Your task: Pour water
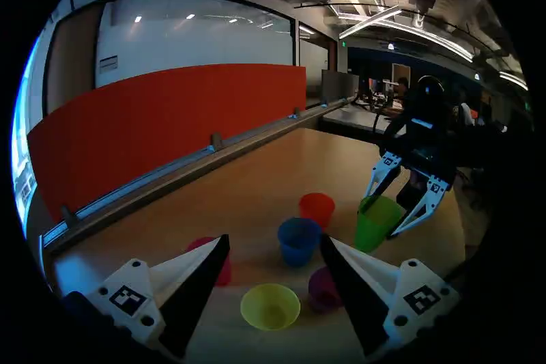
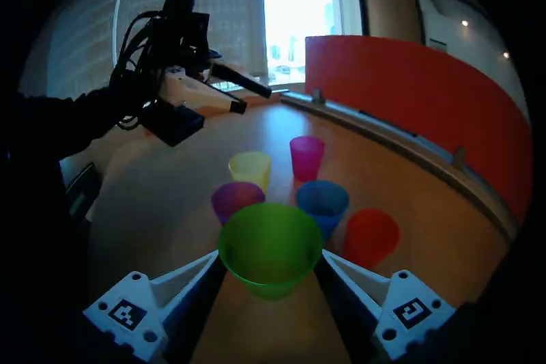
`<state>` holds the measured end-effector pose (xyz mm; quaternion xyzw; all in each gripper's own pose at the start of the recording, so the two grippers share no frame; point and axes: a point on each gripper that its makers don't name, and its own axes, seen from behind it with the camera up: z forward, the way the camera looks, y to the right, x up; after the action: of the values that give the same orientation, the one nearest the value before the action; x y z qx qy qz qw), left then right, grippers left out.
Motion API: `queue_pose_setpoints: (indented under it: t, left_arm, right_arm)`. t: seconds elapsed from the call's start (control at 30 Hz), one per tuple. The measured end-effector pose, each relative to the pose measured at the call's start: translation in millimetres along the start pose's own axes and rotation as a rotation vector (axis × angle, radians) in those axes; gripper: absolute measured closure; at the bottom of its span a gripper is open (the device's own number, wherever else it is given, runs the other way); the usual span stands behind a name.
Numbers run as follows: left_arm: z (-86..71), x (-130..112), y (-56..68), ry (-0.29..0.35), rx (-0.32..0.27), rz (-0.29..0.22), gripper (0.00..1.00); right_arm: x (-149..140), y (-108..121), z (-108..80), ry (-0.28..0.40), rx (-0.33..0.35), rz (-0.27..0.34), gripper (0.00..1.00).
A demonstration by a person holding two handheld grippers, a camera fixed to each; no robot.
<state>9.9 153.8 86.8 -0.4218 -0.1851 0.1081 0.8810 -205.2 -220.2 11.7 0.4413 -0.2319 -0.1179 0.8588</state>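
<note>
Green plastic sits nearest in the right gripper view: the green cup (image 2: 271, 244) is clamped in the right tool (image 2: 271, 256), with both fingers pressed against its sides below the rim. Its mouth is open to the camera, and I cannot tell whether it holds water. In the left gripper view it leans slightly; whether its base meets the counter (image 2: 164, 179) cannot be told.

Just beyond it the purple cup (image 2: 237, 200), the blue cup (image 2: 323, 205) and the red cup (image 2: 370, 235) stand upright in a close row. The yellow cup (image 2: 250, 169) and the pink cup (image 2: 306, 157) stand behind them. All are near one another, with narrow gaps between them.

The left tool (image 1: 274, 240) has its fingers spread wide and holds nothing. The yellow cup lies below the gap between them. From the right gripper view this tool hangs above the counter, well apart from the cups and held by a dark sleeve (image 2: 61, 125).

Bare wood stretches to the left of the cluster and on past the pink cup. On the right, a metal rail (image 2: 382, 133) runs along the counter's edge, backed by a red partition (image 2: 423, 91).
</note>
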Motion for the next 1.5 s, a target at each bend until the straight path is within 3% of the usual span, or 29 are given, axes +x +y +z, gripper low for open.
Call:
queue_pose_setpoints:
  t: [0.3,0.9,1.5]
  left_arm:
    - [7.6,0.2,9.6,-0.032,-0.016,0.035,0.02]
    - [27.0,-0.1,21.8,-0.054,-0.055,0.042,0.01]
    - [35.5,0.8,22.1,-0.058,-0.053,0.046,0.02]
  right_arm:
    - [36.4,2.4,-22.9,0.106,-0.029,-0.009,0.11]
    - [94.3,8.1,-59.5,0.315,-0.059,-0.025,0.11]
    - [120.9,15.9,-79.6,0.404,-0.108,-0.04,0.11]
